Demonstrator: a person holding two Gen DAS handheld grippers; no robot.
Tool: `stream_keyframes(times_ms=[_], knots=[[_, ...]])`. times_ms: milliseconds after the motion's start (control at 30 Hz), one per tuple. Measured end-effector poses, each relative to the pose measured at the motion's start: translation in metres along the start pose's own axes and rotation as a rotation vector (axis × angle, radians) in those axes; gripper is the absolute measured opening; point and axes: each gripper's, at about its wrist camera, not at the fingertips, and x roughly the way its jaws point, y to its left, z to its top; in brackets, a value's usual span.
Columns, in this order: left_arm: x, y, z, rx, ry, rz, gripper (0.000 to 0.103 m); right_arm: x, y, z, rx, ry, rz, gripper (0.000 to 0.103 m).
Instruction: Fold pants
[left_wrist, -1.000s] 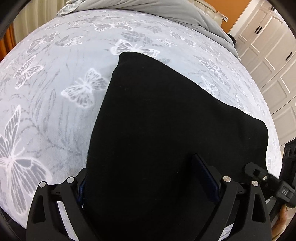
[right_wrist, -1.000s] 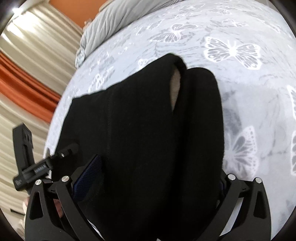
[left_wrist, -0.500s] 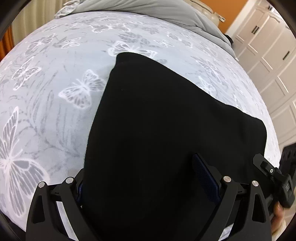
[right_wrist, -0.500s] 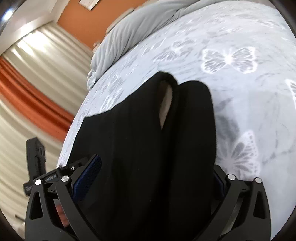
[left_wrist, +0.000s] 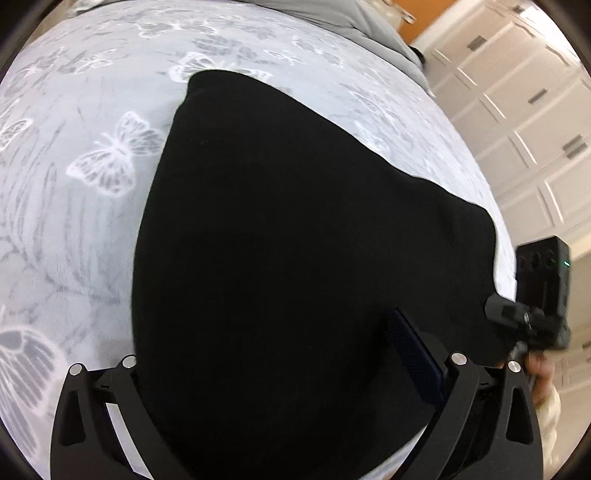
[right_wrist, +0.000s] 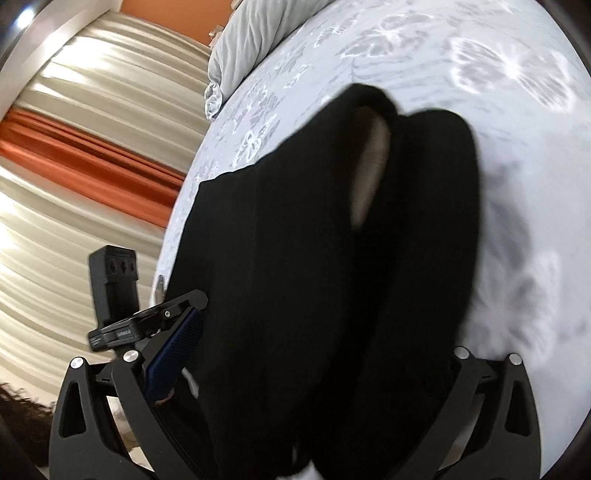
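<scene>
The black pants (left_wrist: 295, 240) lie folded into a compact block on the butterfly-print blanket (left_wrist: 74, 221). My left gripper (left_wrist: 266, 339) is open and straddles their near edge; its blue right pad (left_wrist: 410, 347) rests over the cloth and the left finger is hidden behind the edge. In the right wrist view the pants (right_wrist: 295, 258) show two rolled layers with a pale lining gap (right_wrist: 369, 166). My right gripper (right_wrist: 325, 332) is open across that end, with only its left pad (right_wrist: 177, 347) visible. Each gripper appears at the side of the other's view (left_wrist: 535, 295) (right_wrist: 118, 295).
A grey duvet (right_wrist: 251, 37) lies bunched at the head of the bed. White panelled cupboards (left_wrist: 535, 110) stand past the bed's right side. Cream and orange curtains (right_wrist: 74, 147) hang past the left side. A hand (left_wrist: 539, 369) holds the right gripper.
Both cameras have tilted and drawn slightly back; the right view swung toward the curtains. The right gripper has risen in the left view. The pants stay folded, both grippers stay open.
</scene>
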Motion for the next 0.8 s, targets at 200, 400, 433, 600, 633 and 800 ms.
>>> stream_keyframes(times_ms=[200, 400, 433, 600, 633, 800], knots=[[0.004, -0.013, 0.004, -0.043, -0.062, 0.071, 0.098, -0.005, -0.006, 0.001, 0.050, -0.072, 0.024, 0.098], [-0.010, -0.012, 0.003, -0.029, -0.119, 0.078, 0.073, -0.016, -0.005, -0.011, 0.062, -0.113, -0.032, 0.042], [-0.015, -0.012, 0.002, -0.027, -0.128, 0.074, 0.056, -0.022, -0.006, -0.013, 0.083, -0.133, -0.009, 0.040], [-0.054, -0.018, 0.002, 0.007, -0.179, -0.012, 0.033, -0.045, 0.042, -0.018, -0.074, -0.187, -0.025, 0.038], [-0.062, -0.023, 0.000, 0.026, -0.194, -0.022, 0.033, -0.051, 0.051, -0.019, -0.096, -0.201, -0.020, 0.038], [-0.113, -0.061, -0.007, 0.159, -0.333, -0.018, 0.033, -0.092, 0.083, -0.018, -0.180, -0.296, 0.011, 0.038]])
